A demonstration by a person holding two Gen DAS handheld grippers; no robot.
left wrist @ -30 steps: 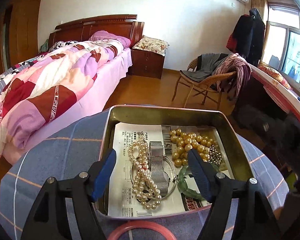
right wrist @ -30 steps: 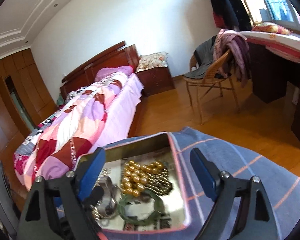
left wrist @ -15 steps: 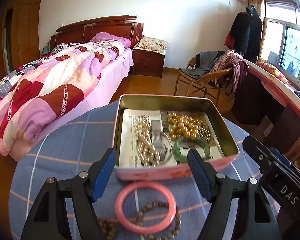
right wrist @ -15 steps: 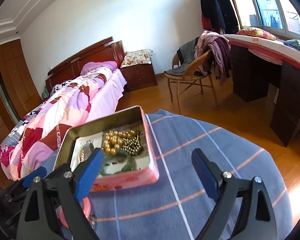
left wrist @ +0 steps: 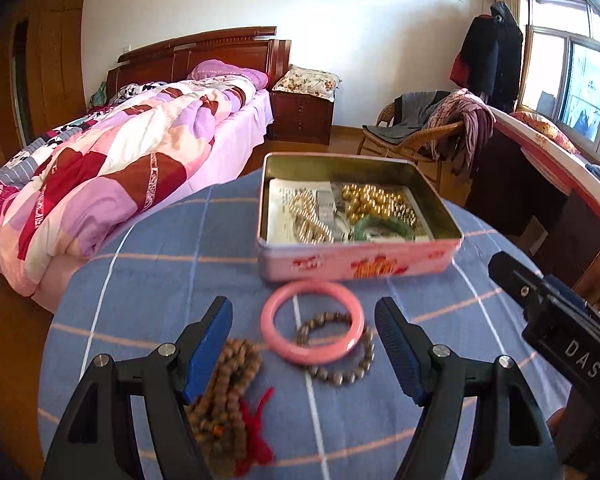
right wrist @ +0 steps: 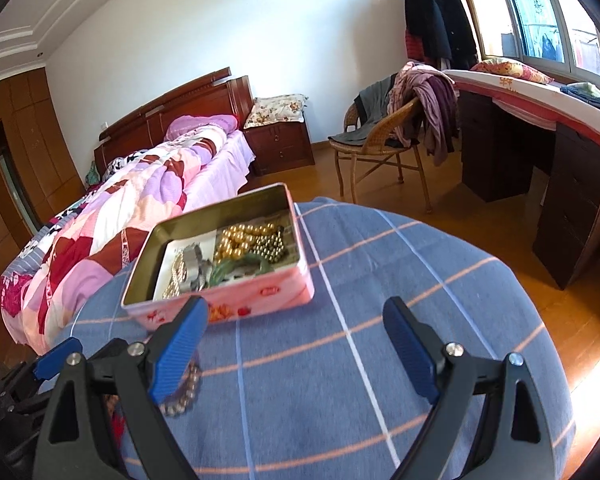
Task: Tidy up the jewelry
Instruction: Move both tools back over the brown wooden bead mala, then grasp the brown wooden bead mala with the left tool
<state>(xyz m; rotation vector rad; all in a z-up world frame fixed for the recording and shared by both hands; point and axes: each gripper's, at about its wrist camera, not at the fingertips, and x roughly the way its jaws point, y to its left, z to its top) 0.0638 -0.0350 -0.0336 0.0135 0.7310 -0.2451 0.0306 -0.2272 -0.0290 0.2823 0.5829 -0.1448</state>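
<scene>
Both grippers are pulling back from the pink tin (left wrist: 360,216), so the pink bangle (left wrist: 312,322), grey bead bracelet (left wrist: 340,368) and brown prayer beads (left wrist: 224,392) lying on the desk (left wrist: 160,264) are coming into view. The left gripper (left wrist: 304,344) and right gripper (right wrist: 296,344) are hovering with jaws spread and empty, so these three pieces are probably next for the tin.

from my feed: pink tin (left wrist: 360,264) w/ red-orange print, gold inside | pink bangle (left wrist: 312,322) | brown wooden beads (left wrist: 228,384) + red tassel (left wrist: 256,432) | grey-brown bead bracelet (left wrist: 340,372) | blue tablecloth (right wrist: 380,360), orange/white check lines | blue finger pads (left wrist: 208,350)
</scene>
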